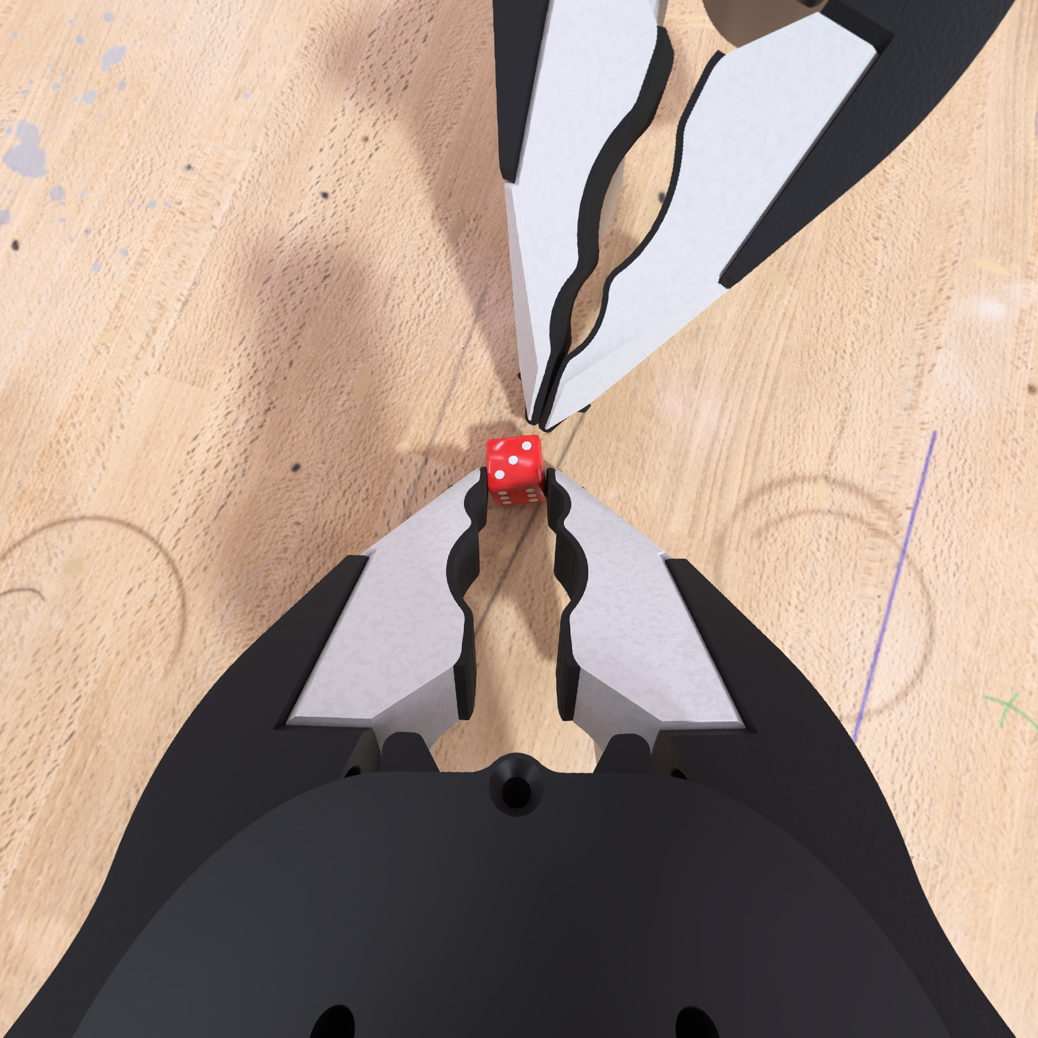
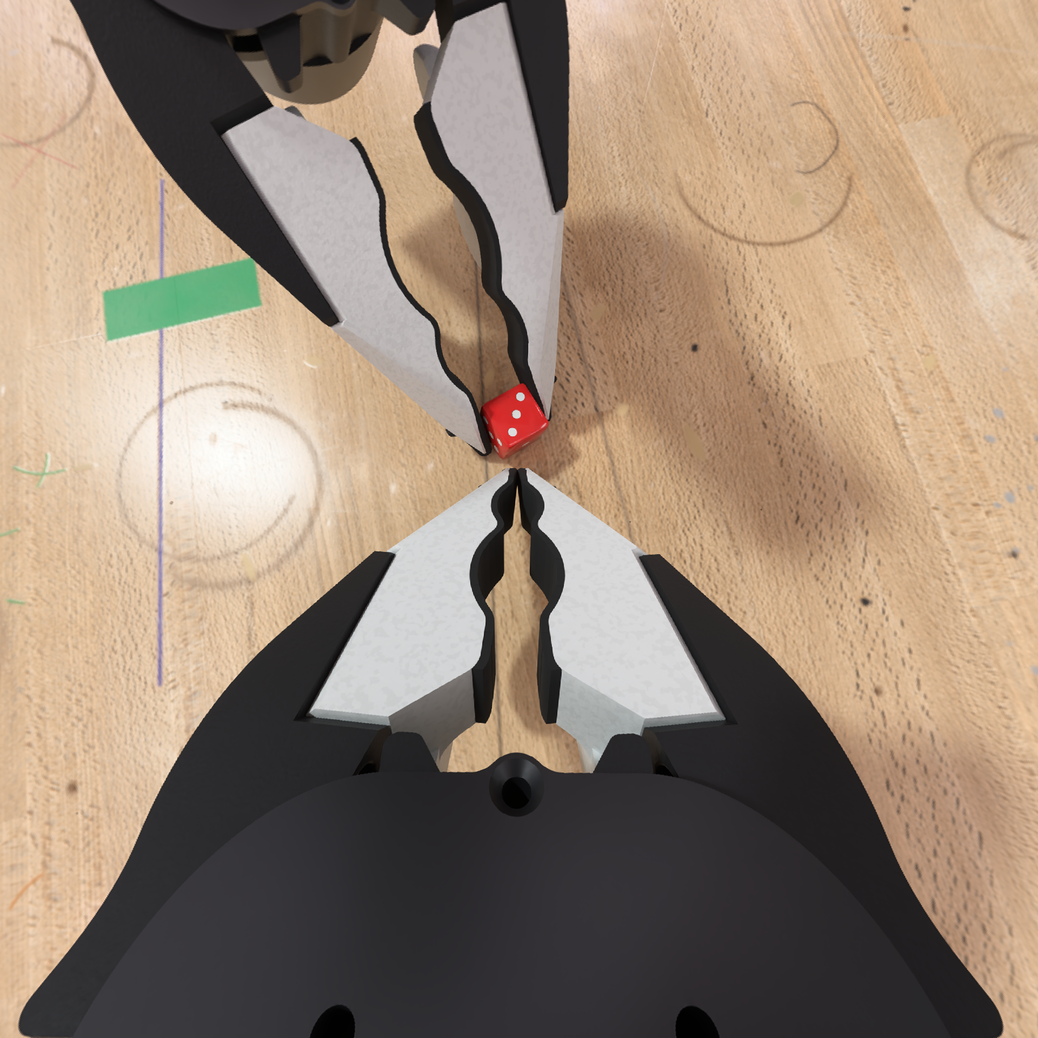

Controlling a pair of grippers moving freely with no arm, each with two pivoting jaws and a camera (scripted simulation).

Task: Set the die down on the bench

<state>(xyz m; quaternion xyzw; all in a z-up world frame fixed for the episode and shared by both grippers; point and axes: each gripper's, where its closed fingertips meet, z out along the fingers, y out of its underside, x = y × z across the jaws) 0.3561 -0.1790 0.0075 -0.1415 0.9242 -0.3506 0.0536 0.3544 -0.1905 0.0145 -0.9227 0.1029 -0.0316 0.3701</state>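
Red with white pips, the die point(image 1: 515, 469) sits pinched between the tips of my left gripper point(image 1: 515, 484), whose jaws are parted only by the cube's width. It shows three pips on top, low over the wooden bench point(image 1: 224, 393). My right gripper point(image 2: 517, 476) points at it from opposite, tips nearly together, holding nothing.

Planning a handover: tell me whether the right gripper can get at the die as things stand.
Probably not yet. The right gripper is shut, its tips just short of the red die, which the left gripper clamps from both sides. Nothing lies between them, but it would have to open first.
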